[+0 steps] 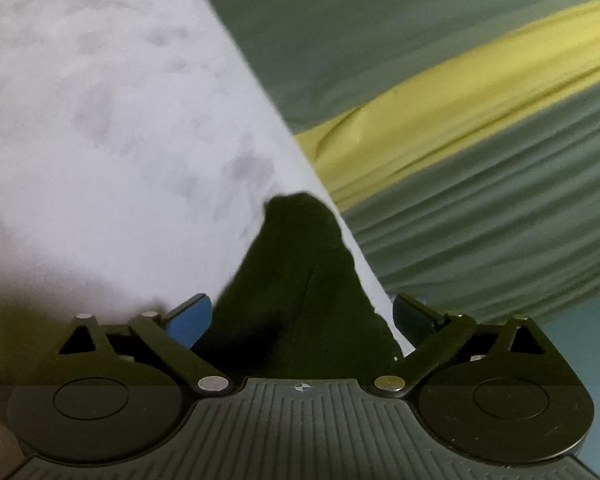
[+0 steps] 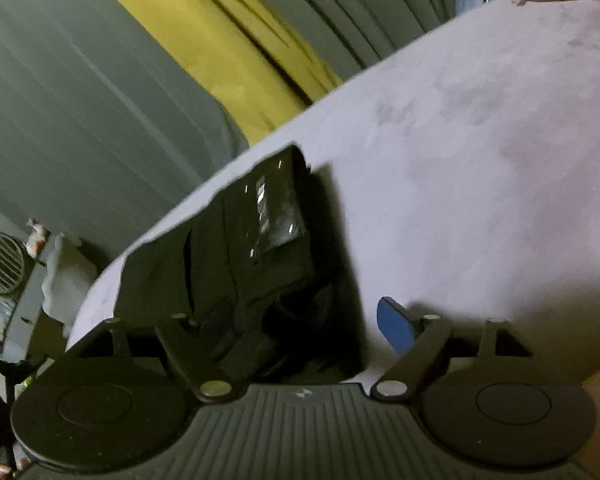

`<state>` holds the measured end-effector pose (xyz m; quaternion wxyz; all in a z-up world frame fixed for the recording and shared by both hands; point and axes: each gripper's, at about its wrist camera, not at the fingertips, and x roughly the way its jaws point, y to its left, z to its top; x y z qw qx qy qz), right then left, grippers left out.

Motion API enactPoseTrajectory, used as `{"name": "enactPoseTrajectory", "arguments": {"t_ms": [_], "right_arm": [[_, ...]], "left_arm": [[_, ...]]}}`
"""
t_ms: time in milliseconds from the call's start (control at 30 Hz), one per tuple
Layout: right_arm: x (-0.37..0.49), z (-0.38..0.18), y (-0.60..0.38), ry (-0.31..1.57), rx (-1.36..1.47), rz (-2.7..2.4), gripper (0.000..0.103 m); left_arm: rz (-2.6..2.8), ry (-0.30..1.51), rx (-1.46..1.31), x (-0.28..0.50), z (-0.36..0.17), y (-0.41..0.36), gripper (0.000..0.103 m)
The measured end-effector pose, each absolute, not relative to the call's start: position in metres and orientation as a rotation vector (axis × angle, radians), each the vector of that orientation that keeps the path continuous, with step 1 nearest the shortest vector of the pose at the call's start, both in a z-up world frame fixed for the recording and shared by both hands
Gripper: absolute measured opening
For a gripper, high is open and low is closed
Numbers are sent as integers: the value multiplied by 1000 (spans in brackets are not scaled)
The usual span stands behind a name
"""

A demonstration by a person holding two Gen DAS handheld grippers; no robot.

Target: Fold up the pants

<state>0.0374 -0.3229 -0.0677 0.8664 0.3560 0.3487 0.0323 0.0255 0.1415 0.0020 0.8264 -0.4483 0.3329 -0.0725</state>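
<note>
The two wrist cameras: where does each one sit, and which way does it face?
Left wrist: behind the open left gripper, facing down at the black fabric pants between its blue pads.
Right wrist: behind the open right gripper, tilted, facing the same pants.
Shared: the pants, pale lilac sheet, grey-and-yellow curtain.

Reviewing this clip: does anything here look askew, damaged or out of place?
Nothing looks damaged or spilled. The black pants lie right at the edge of the pale lilac cover; whether they overhang is unclear. In the left wrist view dark fabric sits between the open left tool pads. The right tool is open too.
</note>
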Motion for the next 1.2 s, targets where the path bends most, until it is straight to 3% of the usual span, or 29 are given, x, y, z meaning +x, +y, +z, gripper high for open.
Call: {"name": "enactPoseTrajectory", "arguments": {"t_ms": [233,433,567,667,767,800,833,1033,1067,1133,1200], "right_arm": [[56,-96,-330,788,896,83,80],[61,-68,-308,630,714,83,80],[84,-87,-301,727,691,88,72],[88,-99,-299,756,691,65,74],[91,-110,-307,771,777,77,76],[91,-110,-308,769,786,80,77],[92,-110,-310,768,788,82,77],[95,-111,-303,764,739,81,79],[95,-111,-301,762,722,83,81],[98,-110,-297,760,701,85,84],[101,-109,-296,773,685,93,86]], "left_arm": [[-237,788,-817,93,-2,129,100],[-328,885,-878,164,-27,112,100],[-337,938,-935,201,-49,110,100],[-322,984,-987,225,-62,116,99],[-285,964,-1112,237,-74,123,83],[-271,947,-1117,238,-74,123,69],[-274,918,-1069,237,-70,121,64],[-300,687,-529,211,-24,83,55],[-236,653,-410,208,-17,74,50],[-160,624,-257,204,-4,62,53],[-271,711,-363,202,3,70,80]]}}
